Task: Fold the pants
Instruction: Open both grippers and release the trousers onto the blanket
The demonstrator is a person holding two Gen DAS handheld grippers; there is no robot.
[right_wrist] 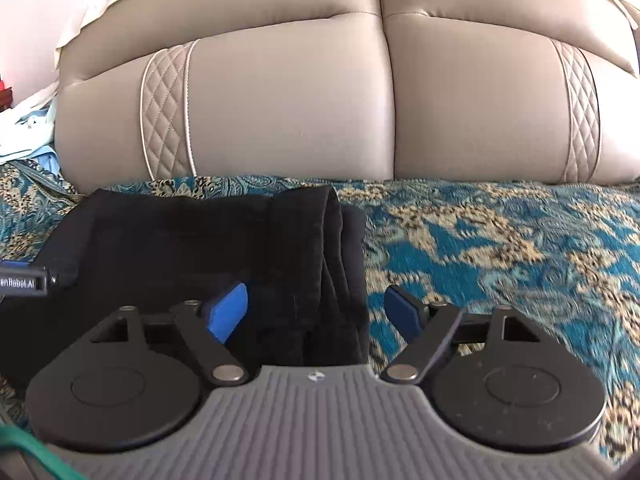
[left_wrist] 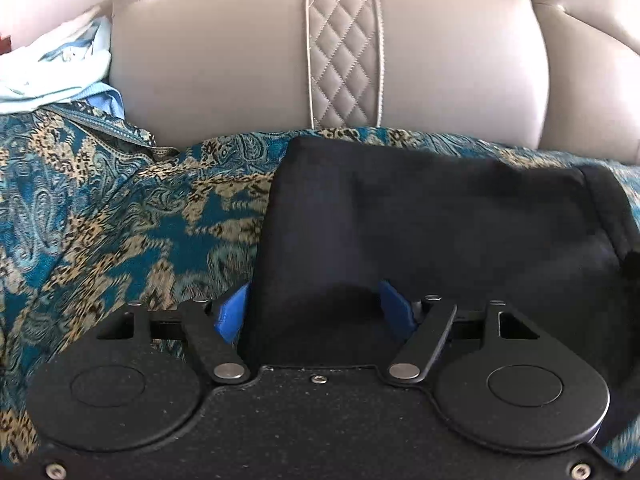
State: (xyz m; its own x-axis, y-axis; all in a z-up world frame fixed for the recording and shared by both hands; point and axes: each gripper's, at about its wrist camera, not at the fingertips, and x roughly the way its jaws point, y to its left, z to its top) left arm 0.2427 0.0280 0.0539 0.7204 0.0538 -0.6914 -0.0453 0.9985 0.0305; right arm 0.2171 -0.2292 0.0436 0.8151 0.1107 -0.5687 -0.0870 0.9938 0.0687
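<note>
The black pants [left_wrist: 440,220] lie folded in a compact stack on the teal patterned cover [left_wrist: 120,220] of the sofa seat. My left gripper [left_wrist: 316,308] hovers low over the stack's near left part. Its blue pads [left_wrist: 234,312] stand well apart, open, with black cloth lying between them but not pinched. In the right wrist view the pants [right_wrist: 180,240] show their layered right edge. My right gripper [right_wrist: 316,312] straddles that edge, open, its right pad [right_wrist: 404,312] over the cover. A part of the left gripper [right_wrist: 24,276] shows at the left border.
The beige leather sofa backrest [left_wrist: 224,72] with quilted strips [left_wrist: 344,48] rises right behind the pants. Light blue and white clothes [left_wrist: 56,68] are heaped at the far left. The patterned cover [right_wrist: 500,248] stretches out to the right of the pants.
</note>
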